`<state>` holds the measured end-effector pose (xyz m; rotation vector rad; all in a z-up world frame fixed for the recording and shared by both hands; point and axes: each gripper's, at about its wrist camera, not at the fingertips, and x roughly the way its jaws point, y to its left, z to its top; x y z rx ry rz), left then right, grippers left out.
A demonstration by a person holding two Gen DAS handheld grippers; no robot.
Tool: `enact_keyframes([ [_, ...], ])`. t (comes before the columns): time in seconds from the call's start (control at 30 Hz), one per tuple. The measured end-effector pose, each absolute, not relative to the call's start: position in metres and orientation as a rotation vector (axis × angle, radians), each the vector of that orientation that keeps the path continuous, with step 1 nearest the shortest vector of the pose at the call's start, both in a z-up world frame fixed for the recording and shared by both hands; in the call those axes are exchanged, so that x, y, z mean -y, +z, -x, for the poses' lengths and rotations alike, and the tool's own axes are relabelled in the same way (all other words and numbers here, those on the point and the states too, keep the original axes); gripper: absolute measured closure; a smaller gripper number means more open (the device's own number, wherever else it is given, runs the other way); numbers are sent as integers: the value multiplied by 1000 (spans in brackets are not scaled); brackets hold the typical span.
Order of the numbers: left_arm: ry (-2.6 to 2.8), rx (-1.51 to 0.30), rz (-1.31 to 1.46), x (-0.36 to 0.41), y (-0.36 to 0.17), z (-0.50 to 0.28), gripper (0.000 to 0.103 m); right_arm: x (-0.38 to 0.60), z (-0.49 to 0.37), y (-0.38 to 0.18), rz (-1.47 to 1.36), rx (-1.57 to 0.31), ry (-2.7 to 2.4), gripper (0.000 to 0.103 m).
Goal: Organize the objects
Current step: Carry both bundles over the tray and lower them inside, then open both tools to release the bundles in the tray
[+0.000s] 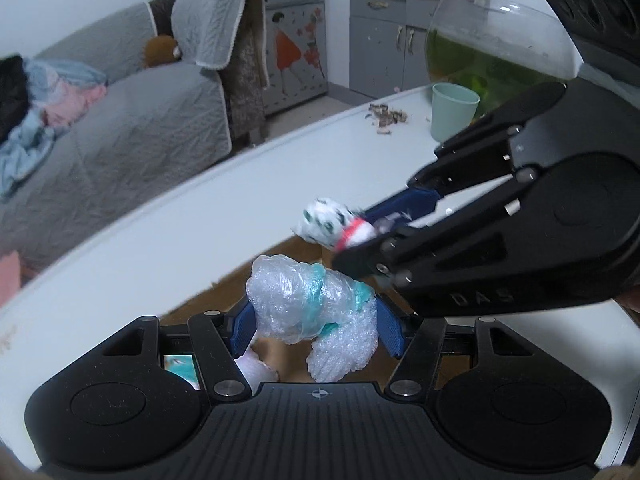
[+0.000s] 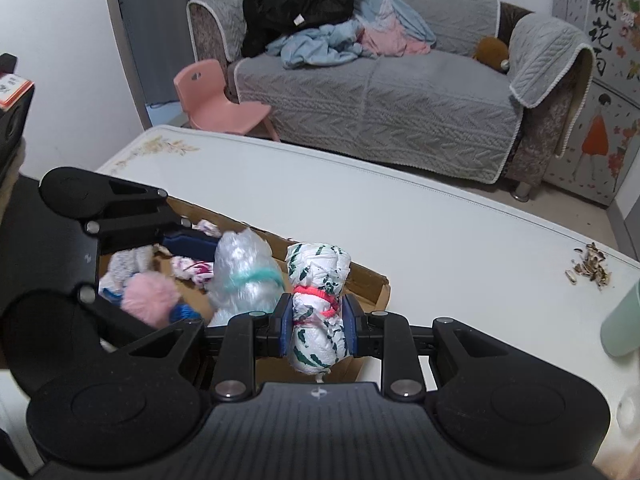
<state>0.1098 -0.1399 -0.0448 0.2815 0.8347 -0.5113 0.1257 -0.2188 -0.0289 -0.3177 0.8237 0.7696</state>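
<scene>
Left tongs (image 1: 316, 320) clamped on bubble-wrap bundle (image 1: 312, 308); right tongs (image 2: 318, 322) on green-print bundle (image 2: 318, 308). Mid-carry above cardboard box (image 2: 368, 280). Next: release inside box.

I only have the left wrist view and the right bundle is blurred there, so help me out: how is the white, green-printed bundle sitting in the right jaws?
Observer: The printed bundle stands upright in the right gripper, clamped at its pink band, both ends sticking out.
Operator: What lies in the box under my left bundle?
Observer: The cardboard box holds a pink pompom, something blue beside it, and a purple-printed wad.
Operator: Anything beyond the table's far left end?
Observer: A pink plastic chair stands between the white table and the sofa.
</scene>
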Motion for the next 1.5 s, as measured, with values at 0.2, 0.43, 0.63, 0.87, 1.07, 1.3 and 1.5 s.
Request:
enact_keyframes([
  [0.2,-491,-876,-272,131,-65,-121,36,210,-134,-40,320,-858,770,80],
  [0.43,-473,-871,-269,124,-70,-129,36,200,-138,-50,329,-890,759,80],
  [0.63,-476,-887,-275,130,-80,-135,34,197,-140,-57,335,-909,733,79],
  [0.87,-476,-893,-280,133,-83,-136,32,199,-137,-56,330,-918,718,77],
  [1.07,-464,-898,-276,133,-85,-137,26,199,-134,-53,330,-918,729,77],
  [1.3,-456,-899,-267,133,-85,-137,17,197,-136,-51,338,-913,734,77],
  [1.5,-454,-902,-252,132,-83,-137,10,198,-139,-51,335,-916,729,73],
])
